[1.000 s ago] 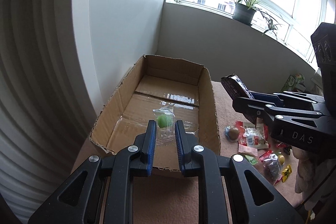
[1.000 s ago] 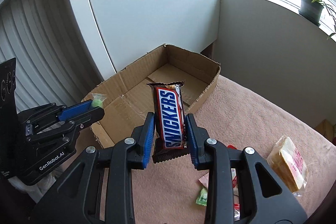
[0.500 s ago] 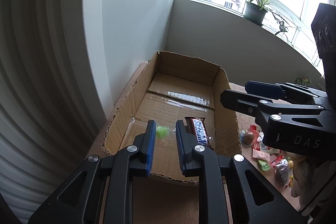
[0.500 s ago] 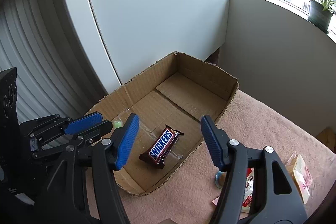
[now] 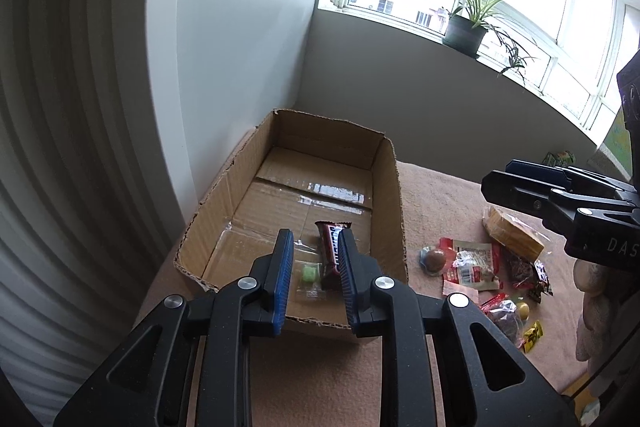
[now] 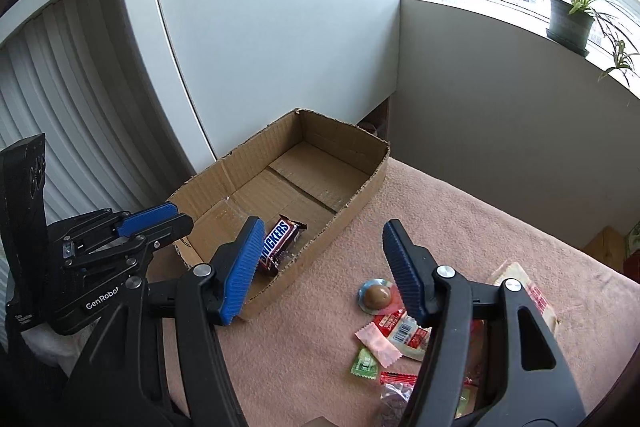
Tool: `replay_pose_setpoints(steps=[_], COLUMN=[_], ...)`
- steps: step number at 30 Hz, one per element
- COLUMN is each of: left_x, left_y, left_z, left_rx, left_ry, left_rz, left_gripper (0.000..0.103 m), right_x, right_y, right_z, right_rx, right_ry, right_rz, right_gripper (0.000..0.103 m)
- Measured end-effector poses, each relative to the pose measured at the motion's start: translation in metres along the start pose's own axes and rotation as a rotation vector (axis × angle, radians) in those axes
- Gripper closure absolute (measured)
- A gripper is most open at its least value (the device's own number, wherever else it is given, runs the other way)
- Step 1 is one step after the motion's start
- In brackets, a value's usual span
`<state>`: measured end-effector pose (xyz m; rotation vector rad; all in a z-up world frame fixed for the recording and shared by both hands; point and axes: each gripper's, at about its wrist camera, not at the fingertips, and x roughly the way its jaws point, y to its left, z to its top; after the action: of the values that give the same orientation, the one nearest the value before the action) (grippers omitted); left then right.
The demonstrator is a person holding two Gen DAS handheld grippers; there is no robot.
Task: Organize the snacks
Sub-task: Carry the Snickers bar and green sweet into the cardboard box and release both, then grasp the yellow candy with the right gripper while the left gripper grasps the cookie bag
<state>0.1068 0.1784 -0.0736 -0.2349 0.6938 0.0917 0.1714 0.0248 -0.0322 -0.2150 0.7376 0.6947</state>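
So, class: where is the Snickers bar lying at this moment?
The Snickers bar lies flat on the floor of the cardboard box, near its front end, with the green wrapped candy just to its left in the left wrist view.

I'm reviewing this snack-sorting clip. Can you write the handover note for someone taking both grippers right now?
Left gripper: jaws slightly apart, nothing held, above the near end of the open brown cardboard box.
Right gripper: wide open, empty, over the box's near corner.
Done: the brown Snickers bar and the small green candy in a clear wrapper lie on the box floor.
Left: the loose snacks on the pink cloth, including the round brown chocolate in a blue cup, the red-and-white packet and the yellow wafer pack.
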Motion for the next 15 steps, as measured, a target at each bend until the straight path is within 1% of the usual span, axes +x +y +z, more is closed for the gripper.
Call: replay_pose_setpoints(steps=[7,13,15], left_x=[-0.010,-0.014,-0.013], left_y=[-0.027,-0.050,-0.057], left_z=[-0.009,-0.021,-0.027], left_rx=[0.027,0.044,0.050], left_ry=[0.009,0.028,0.040], left_rz=[-0.062,-0.111,-0.123], left_gripper=[0.082,0.081,0.072], right_x=[-0.044,-0.069,-0.074], right_y=[-0.034,-0.064,-0.074], right_z=[-0.032,-0.076,-0.094], right_rx=[0.053,0.095,0.121], right_ry=[-0.007,0.010,0.026], right_rz=[-0.044,-0.119,-0.140], right_gripper=[0.039,0.039,0.039])
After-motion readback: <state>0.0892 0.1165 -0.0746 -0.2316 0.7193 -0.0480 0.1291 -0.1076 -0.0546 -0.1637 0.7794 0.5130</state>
